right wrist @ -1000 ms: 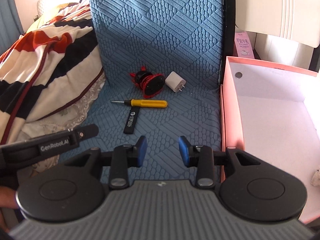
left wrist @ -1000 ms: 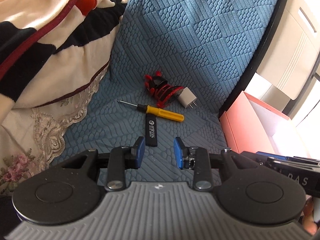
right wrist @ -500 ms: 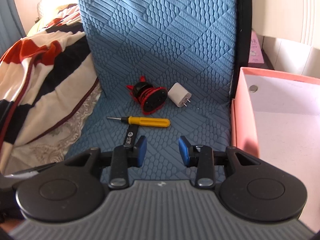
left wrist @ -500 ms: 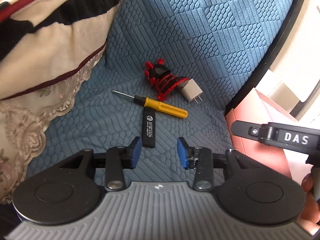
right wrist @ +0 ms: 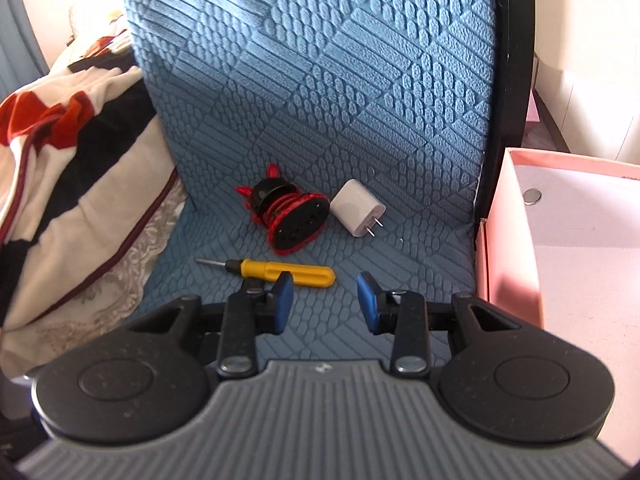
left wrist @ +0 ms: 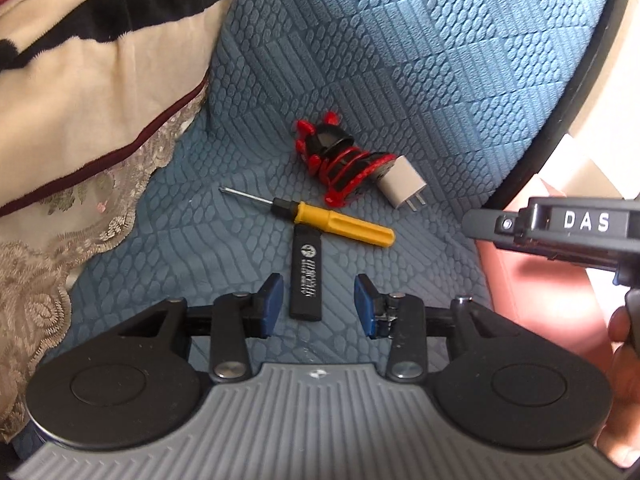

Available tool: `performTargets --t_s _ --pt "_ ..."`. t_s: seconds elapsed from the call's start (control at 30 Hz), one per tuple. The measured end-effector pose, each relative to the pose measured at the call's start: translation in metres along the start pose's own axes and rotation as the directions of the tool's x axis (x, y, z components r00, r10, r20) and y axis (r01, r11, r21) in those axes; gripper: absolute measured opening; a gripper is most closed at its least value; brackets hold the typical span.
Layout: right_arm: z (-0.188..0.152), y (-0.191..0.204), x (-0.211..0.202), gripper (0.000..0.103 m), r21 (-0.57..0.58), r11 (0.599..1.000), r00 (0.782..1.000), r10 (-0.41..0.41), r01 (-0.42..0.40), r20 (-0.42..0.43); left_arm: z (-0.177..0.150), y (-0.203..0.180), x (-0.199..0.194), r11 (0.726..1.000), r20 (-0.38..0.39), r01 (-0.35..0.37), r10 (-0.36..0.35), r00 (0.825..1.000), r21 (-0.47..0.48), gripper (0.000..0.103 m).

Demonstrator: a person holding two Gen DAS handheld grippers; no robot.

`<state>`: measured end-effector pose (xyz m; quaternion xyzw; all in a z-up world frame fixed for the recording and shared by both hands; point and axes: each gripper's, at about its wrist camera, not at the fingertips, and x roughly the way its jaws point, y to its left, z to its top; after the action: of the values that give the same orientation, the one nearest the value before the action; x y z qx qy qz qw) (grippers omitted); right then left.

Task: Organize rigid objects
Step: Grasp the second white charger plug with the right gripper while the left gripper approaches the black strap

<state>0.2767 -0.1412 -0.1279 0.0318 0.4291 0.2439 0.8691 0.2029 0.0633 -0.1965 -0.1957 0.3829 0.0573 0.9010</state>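
Four items lie on the blue quilted seat cover (left wrist: 400,80). Taking the yellow-handled screwdriver (left wrist: 320,220) as reference, it lies flat with its tip toward the striped blanket (left wrist: 100,60). A black flat stick with white print (left wrist: 306,274) lies just on the near side of the screwdriver, one end touching or nearly touching the handle. Beyond the screwdriver sits a red-and-black round toy (left wrist: 340,160) tipped on its side, and a white plug adapter (left wrist: 402,184) rests against that toy, prongs toward the camera. A pink open box (right wrist: 560,240) stands beside the seat, well apart from the screwdriver on its handle side; a small round metal disc (right wrist: 532,196) is on the box's inner wall.

Left gripper (left wrist: 319,304): jaws spread wide, holding nothing, the near end of the black stick lying between the fingertips without contact. Right gripper (right wrist: 325,300): jaws spread wide, empty, positioned just short of the screwdriver handle.
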Motion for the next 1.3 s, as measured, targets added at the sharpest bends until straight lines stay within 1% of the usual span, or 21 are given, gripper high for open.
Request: performTargets --t_s 0.1,0.2,0.37,0.4,0.43,0.5,0.63,0.67,0.73,0.83,0.9,1.0,1.17,1.2,1.27,1.3 --pt "0.006 -0.003 0.008 0.038 0.009 1.000 1.000 0.009 -0.009 0.000 0.000 0.002 0.004 1.000 0.010 -0.005 0.005 1.000 0.001 0.045" --pt "0.012 -0.004 0.016 0.038 0.017 1.000 1.000 0.003 -0.003 -0.001 0.000 0.000 0.009 1.000 -0.004 0.008 -0.008 1.000 0.021 0.045" --pt "0.022 0.000 0.030 0.038 -0.015 1.000 1.000 -0.013 0.013 0.004 -0.003 -0.004 0.014 0.998 -0.006 -0.016 0.016 1.000 0.058 0.045" --pt "0.024 0.000 0.034 0.044 -0.024 1.000 1.000 -0.018 0.018 0.001 -0.004 -0.005 0.015 0.998 -0.007 -0.021 0.021 1.000 0.062 0.045" --pt "0.027 0.001 0.039 0.053 -0.033 0.999 1.000 -0.023 0.023 0.000 -0.004 -0.005 0.017 0.997 -0.011 -0.027 0.028 1.000 0.067 0.045" --pt "0.032 0.001 0.049 0.060 -0.063 0.997 0.999 -0.033 0.033 0.001 -0.005 -0.004 0.020 0.997 -0.019 -0.034 0.035 0.999 0.070 0.045" --pt "0.041 0.002 0.075 0.060 -0.155 0.984 0.997 -0.082 0.082 0.007 -0.009 -0.006 0.026 0.994 -0.031 -0.044 0.048 0.998 0.099 0.041" --pt "0.043 0.001 0.083 0.060 -0.175 0.981 0.996 -0.087 0.086 0.003 -0.011 -0.007 0.028 0.993 -0.040 -0.046 0.050 0.998 0.107 0.037" --pt "0.047 -0.002 0.096 0.060 -0.205 0.974 0.995 -0.098 0.094 -0.008 -0.014 -0.009 0.032 0.991 -0.063 -0.048 0.056 0.996 0.123 0.033" --pt "0.054 -0.008 0.111 0.060 -0.214 0.971 0.993 -0.116 0.107 -0.030 -0.017 -0.013 0.032 0.986 -0.053 -0.065 0.074 0.996 0.157 0.026" --pt "0.056 -0.008 0.117 0.060 -0.249 0.964 0.993 -0.111 0.096 -0.046 -0.018 -0.013 0.031 0.984 -0.051 -0.068 0.077 0.996 0.162 0.026" --pt "0.056 -0.001 0.130 0.060 -0.328 0.939 0.985 -0.144 0.107 -0.091 -0.018 -0.014 0.031 0.984 -0.051 -0.071 0.080 0.996 0.165 0.025" --pt "0.055 0.009 0.145 0.060 -0.418 0.903 0.982 -0.157 0.101 -0.102 -0.016 -0.011 0.031 0.990 -0.063 -0.057 0.065 0.996 0.128 0.025" --pt "0.054 0.010 0.147 0.059 -0.416 0.904 0.981 -0.157 0.095 -0.116 -0.015 -0.010 0.030 0.992 -0.066 -0.052 0.060 0.996 0.118 0.025" --pt "0.052 0.009 0.148 0.050 -0.400 0.914 0.980 -0.135 0.066 -0.147 -0.015 -0.009 0.028 0.994 -0.073 -0.043 0.051 0.996 0.101 0.025" --pt "0.049 0.011 0.147 0.034 -0.401 0.915 0.981 -0.114 0.042 -0.157 -0.015 -0.008 0.027 0.995 -0.075 -0.040 0.047 0.996 0.095 0.025"
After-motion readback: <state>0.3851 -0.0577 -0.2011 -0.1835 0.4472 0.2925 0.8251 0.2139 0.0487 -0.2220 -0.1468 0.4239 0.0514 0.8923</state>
